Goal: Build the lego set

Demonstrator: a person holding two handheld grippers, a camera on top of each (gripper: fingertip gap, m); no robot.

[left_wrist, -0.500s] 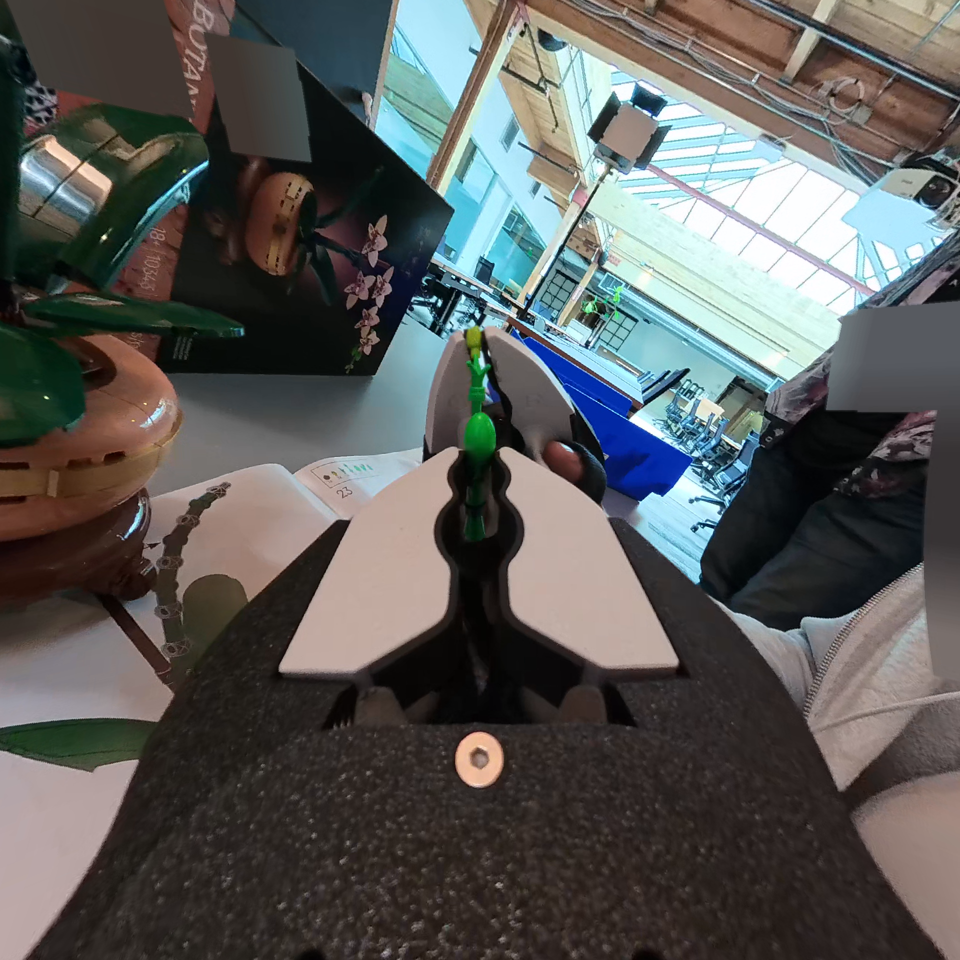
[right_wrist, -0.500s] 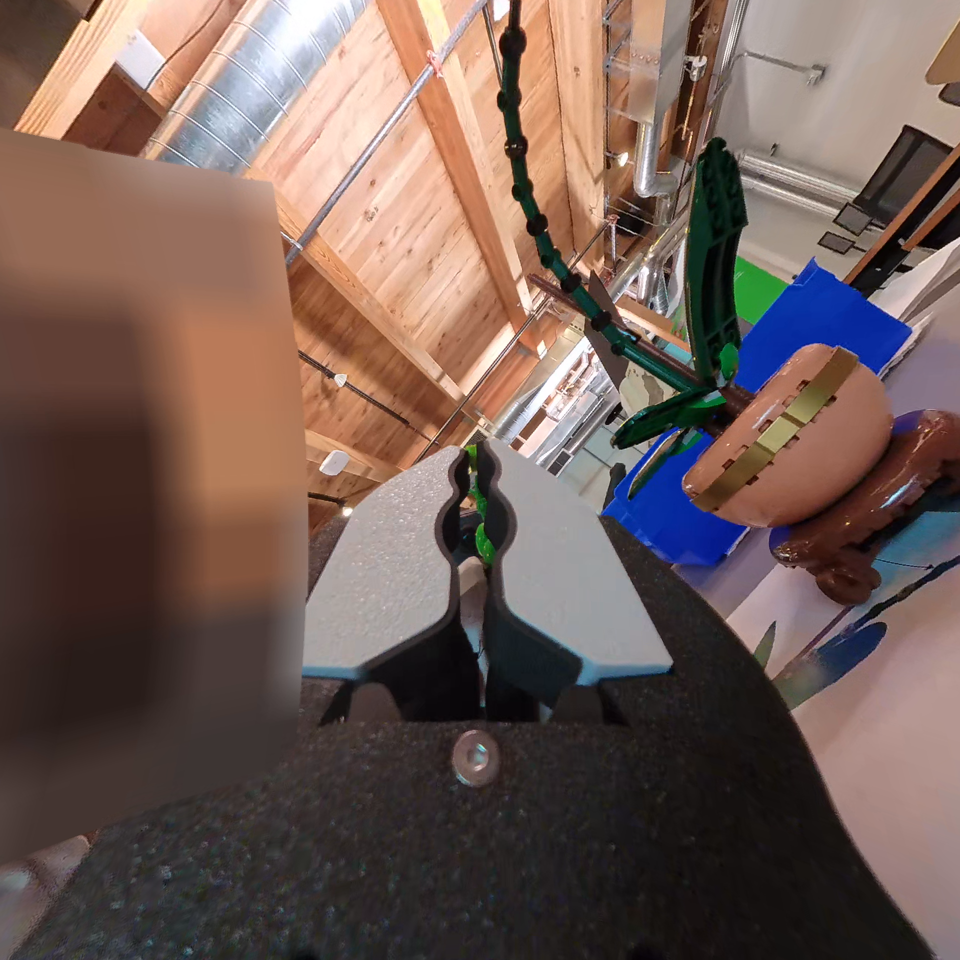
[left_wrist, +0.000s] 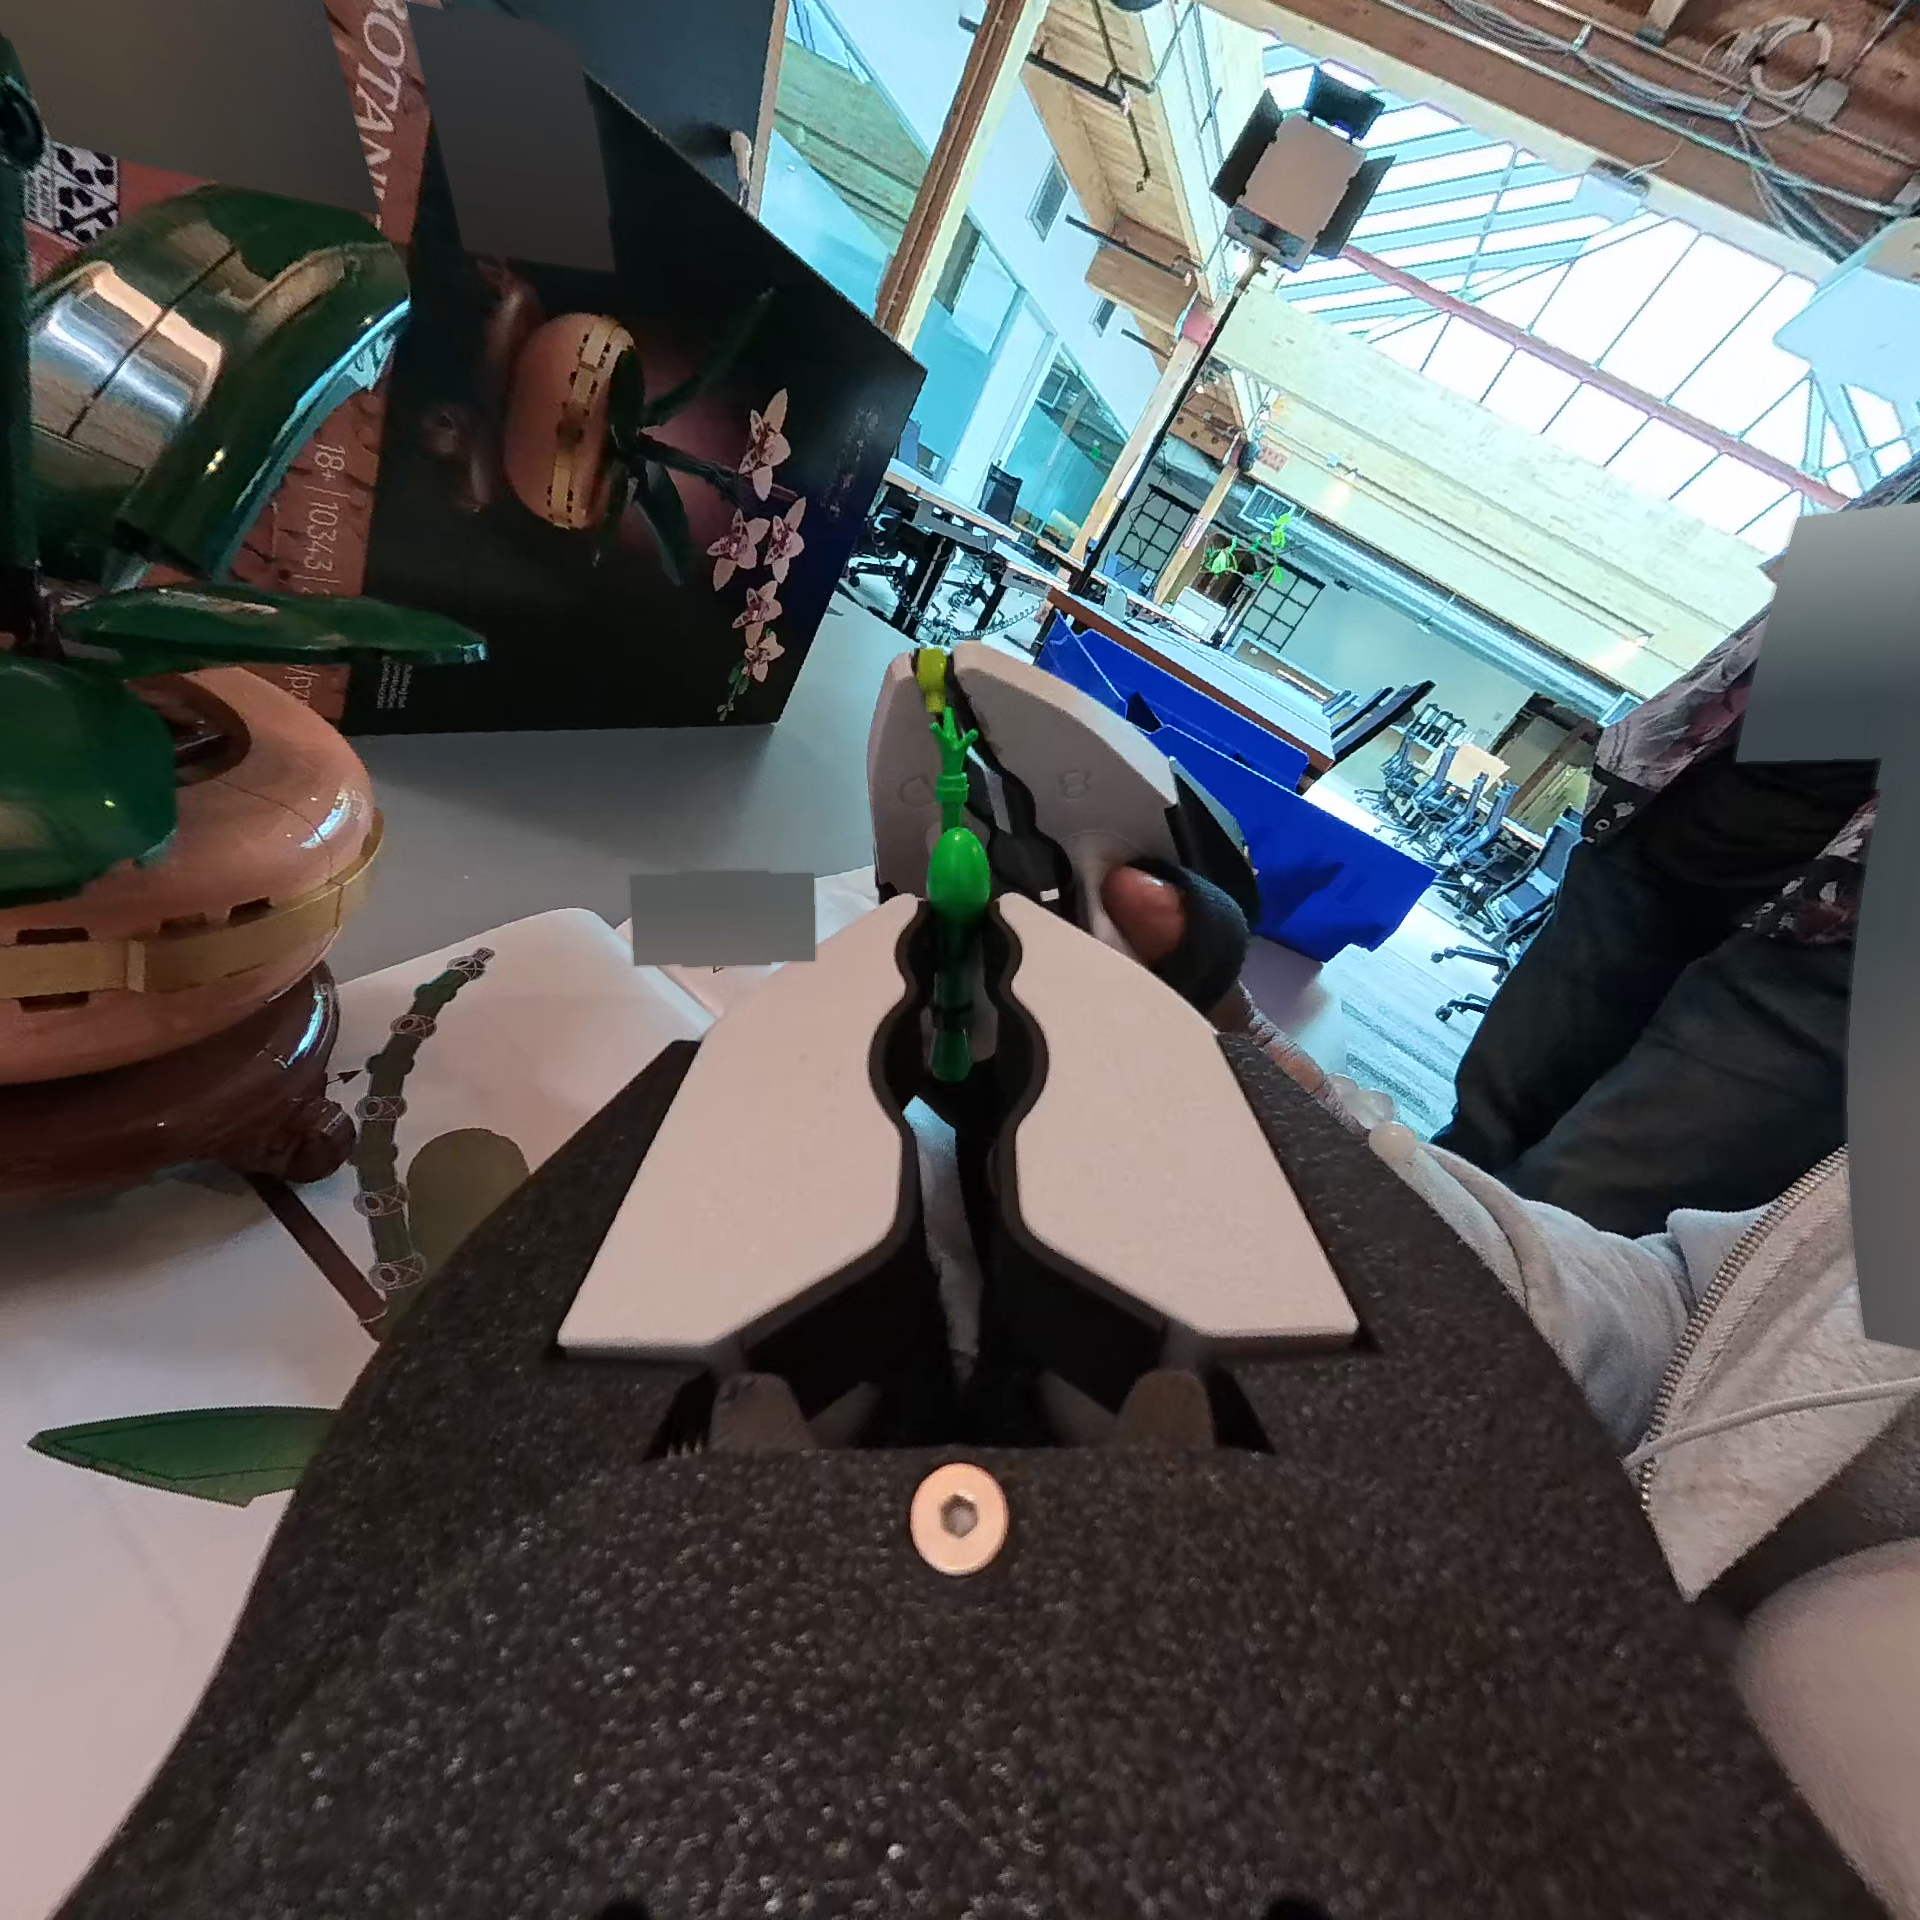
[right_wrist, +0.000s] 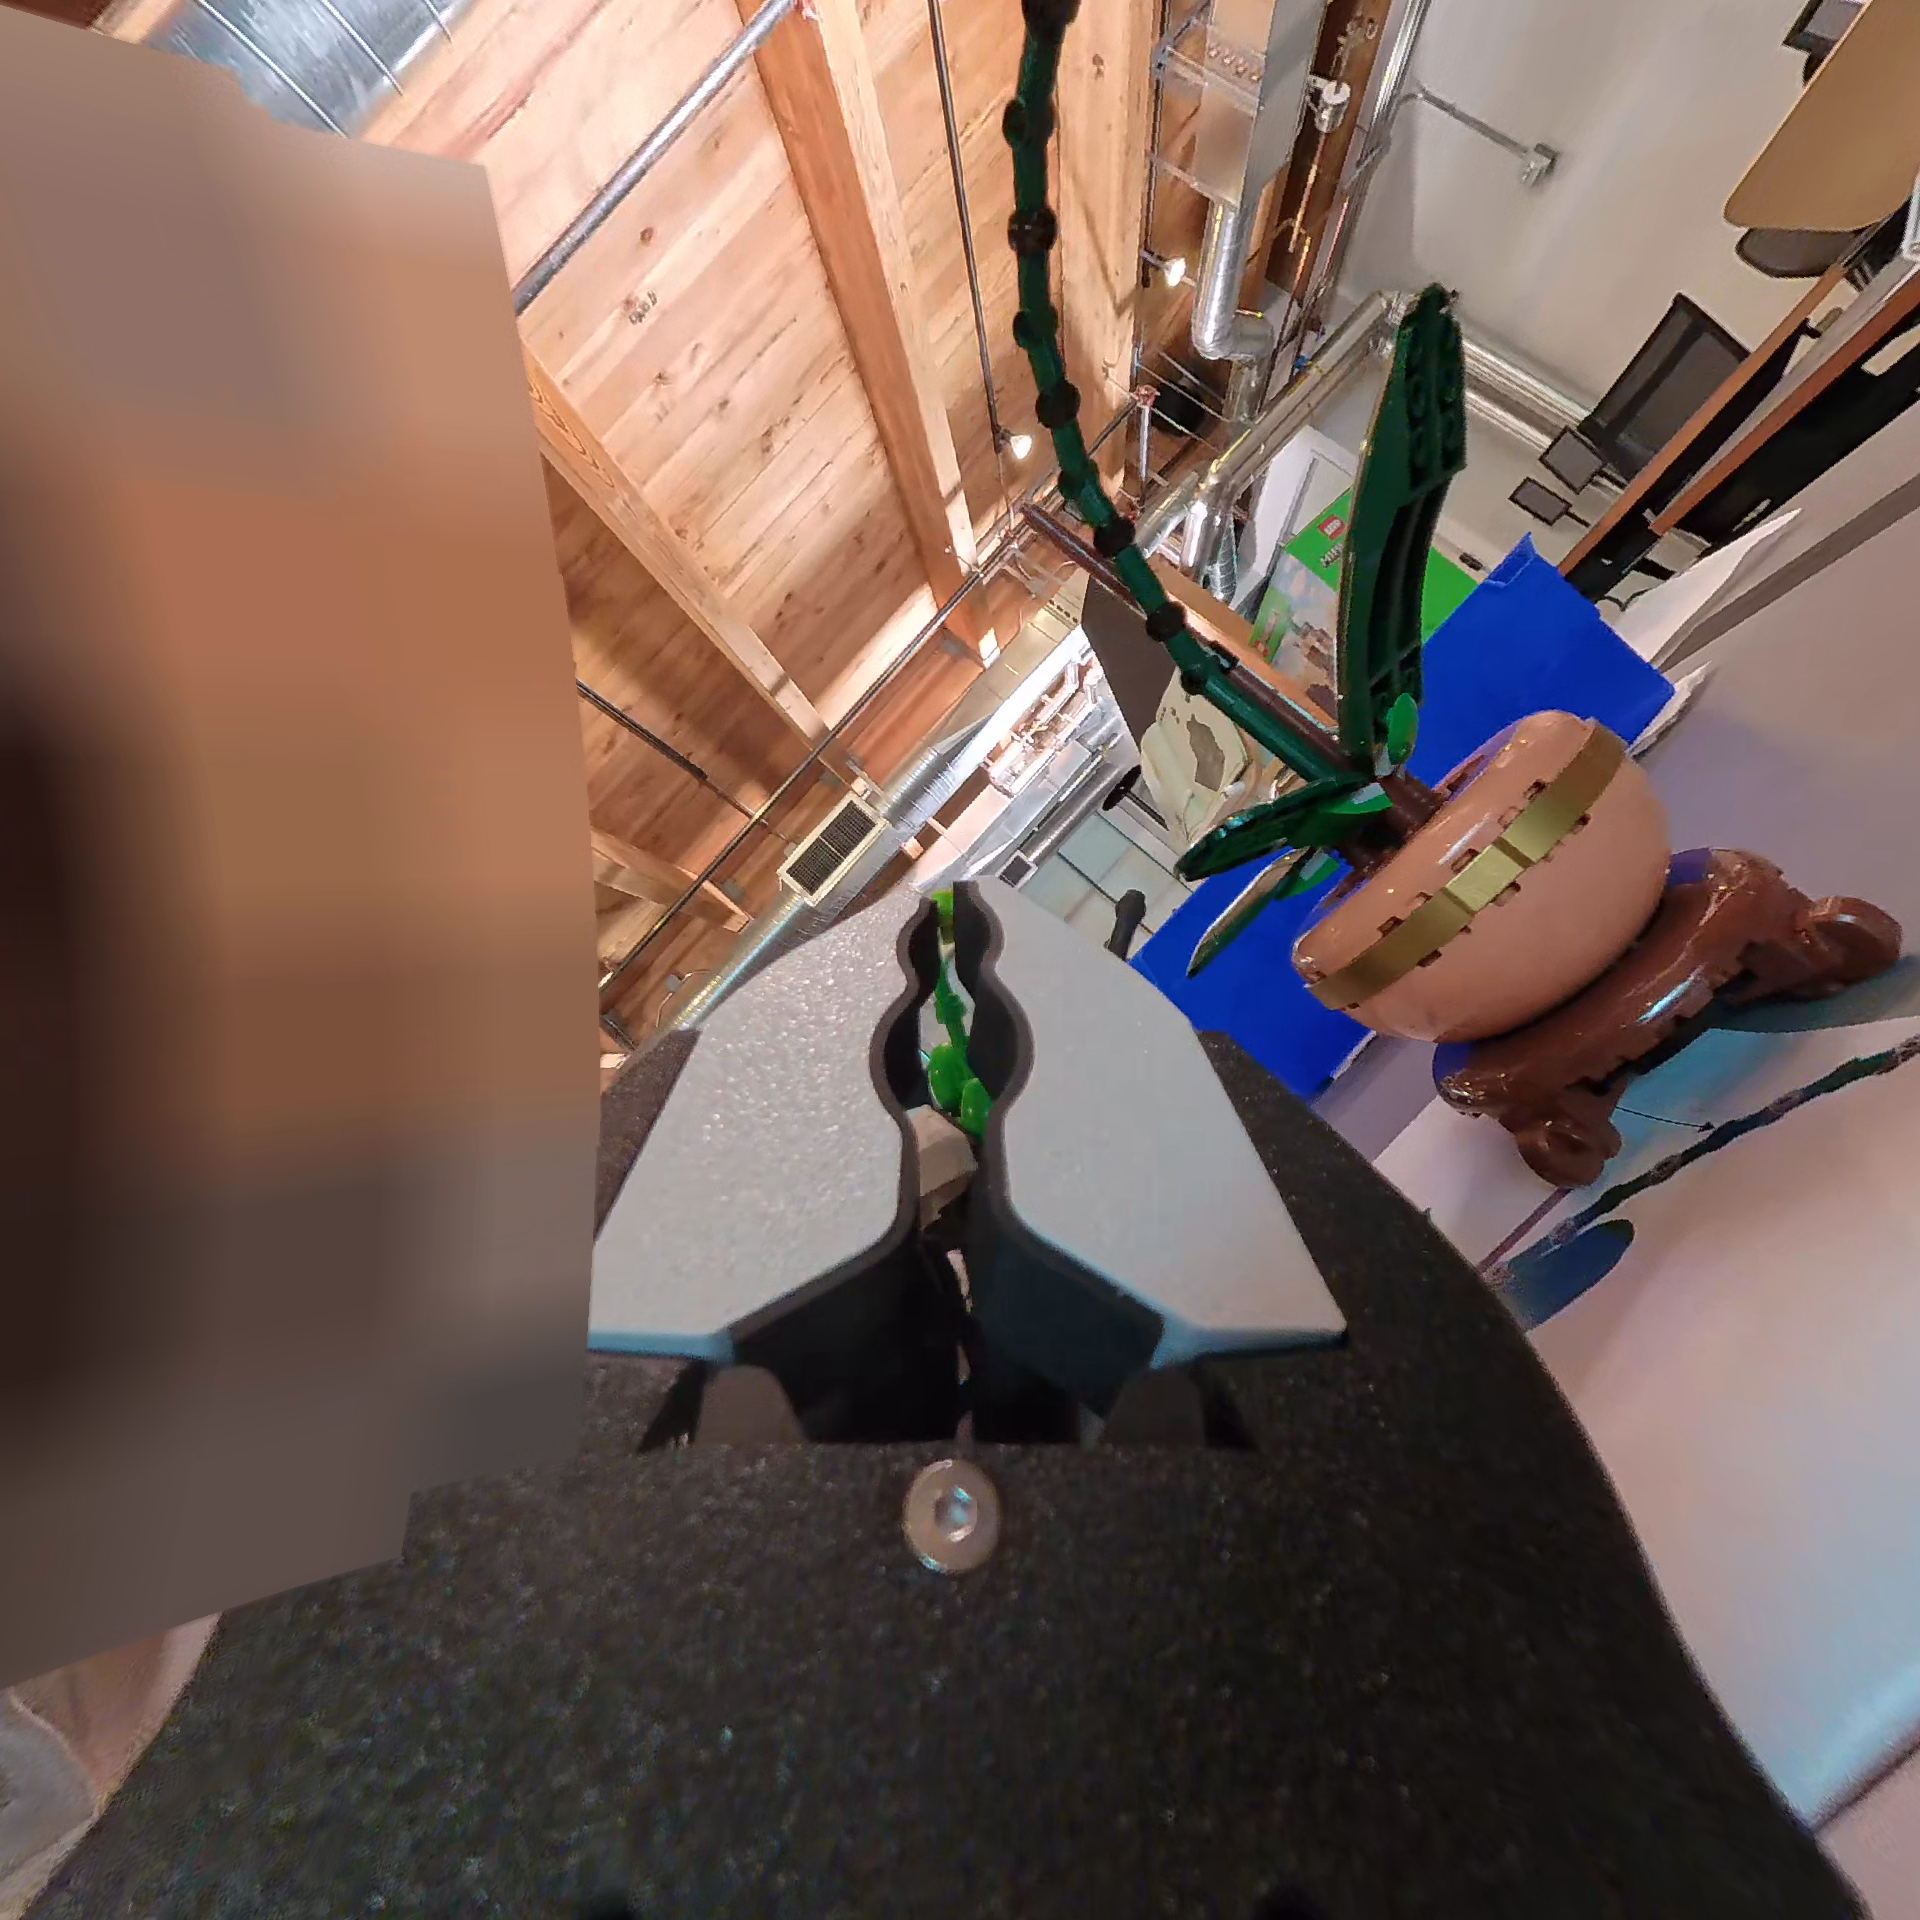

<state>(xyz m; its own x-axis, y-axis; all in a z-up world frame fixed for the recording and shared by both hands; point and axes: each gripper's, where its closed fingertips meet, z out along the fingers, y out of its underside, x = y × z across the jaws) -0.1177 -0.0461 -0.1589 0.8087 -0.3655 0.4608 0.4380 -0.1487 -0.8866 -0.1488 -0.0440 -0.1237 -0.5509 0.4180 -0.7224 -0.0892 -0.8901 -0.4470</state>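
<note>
Print runs along the dark set box (left_wrist: 582, 468) (numbers and letters), and on the green box (right_wrist: 1311, 582).

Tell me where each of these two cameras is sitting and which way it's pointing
Left wrist view: behind the left gripper, facing across the table toward the right gripper and the set's box; jaws shut on a green stem piece; a sleeve shows.
Right wrist view: behind the right gripper, tilted up at the wooden ceiling; jaws shut on the stem piece.
Shared: the stem piece and the potted plant model.
</note>
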